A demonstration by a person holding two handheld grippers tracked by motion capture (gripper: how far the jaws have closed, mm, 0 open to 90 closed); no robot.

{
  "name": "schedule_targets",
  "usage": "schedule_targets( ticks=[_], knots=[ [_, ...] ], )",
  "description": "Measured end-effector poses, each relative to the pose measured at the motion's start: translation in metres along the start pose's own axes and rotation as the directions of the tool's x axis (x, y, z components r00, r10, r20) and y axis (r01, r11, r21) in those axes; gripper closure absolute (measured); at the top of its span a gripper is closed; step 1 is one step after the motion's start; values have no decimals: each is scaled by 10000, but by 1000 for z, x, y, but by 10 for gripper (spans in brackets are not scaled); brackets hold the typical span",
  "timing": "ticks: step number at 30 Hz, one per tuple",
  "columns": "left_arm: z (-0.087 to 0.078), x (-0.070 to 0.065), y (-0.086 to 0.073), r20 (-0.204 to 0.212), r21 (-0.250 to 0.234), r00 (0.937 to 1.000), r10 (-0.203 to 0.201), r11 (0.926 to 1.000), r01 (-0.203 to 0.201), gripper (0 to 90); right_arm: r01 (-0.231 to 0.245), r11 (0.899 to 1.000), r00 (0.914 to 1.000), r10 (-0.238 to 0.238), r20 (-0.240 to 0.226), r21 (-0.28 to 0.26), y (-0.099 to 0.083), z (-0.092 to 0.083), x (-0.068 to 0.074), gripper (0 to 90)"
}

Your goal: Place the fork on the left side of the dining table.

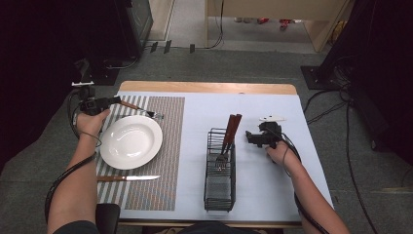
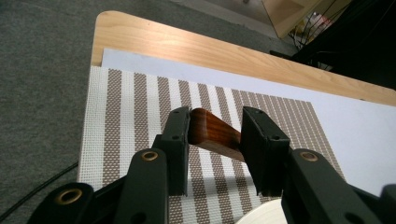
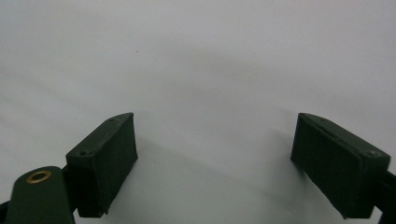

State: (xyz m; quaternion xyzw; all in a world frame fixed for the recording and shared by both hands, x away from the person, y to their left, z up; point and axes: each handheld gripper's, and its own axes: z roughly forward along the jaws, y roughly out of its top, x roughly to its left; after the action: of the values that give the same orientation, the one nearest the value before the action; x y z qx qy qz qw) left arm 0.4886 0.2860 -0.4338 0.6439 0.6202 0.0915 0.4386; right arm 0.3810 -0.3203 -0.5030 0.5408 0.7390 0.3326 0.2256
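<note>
High view, surroundings: plate (image 1: 130, 142) just beside fork (image 1: 141, 110); knife (image 1: 127, 178) lay on placemat (image 1: 168, 146).
Fork axis: handle toward left tool (image 1: 117, 101), tines pointing right.
Left tool: parted, handle between, grip unclear.
Right tool (image 1: 249, 137): apart.

Two handheld grippers, each black. The left gripper (image 2: 215, 135) has blocky flat-faced jaws on rounded arms with brass-ringed pivot holes. The right gripper (image 1: 251, 136) carries a pale three-cornered plate on top. Black cables trail along both bare forearms.
</note>
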Motion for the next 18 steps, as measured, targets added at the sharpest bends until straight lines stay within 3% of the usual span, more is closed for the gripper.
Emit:
schedule_targets(
  ticks=[11,18],
  knots=[
    [6,6,-6,-113,236,9999,71,9997,-68,591,-9,10000,10000,9,-2,-6,0,0,0,138],
    [9,11,-12,-154,319,9996,-223,9992,228,573,3,10000,10000,-3,2,6,0,0,0,138]
  ],
)
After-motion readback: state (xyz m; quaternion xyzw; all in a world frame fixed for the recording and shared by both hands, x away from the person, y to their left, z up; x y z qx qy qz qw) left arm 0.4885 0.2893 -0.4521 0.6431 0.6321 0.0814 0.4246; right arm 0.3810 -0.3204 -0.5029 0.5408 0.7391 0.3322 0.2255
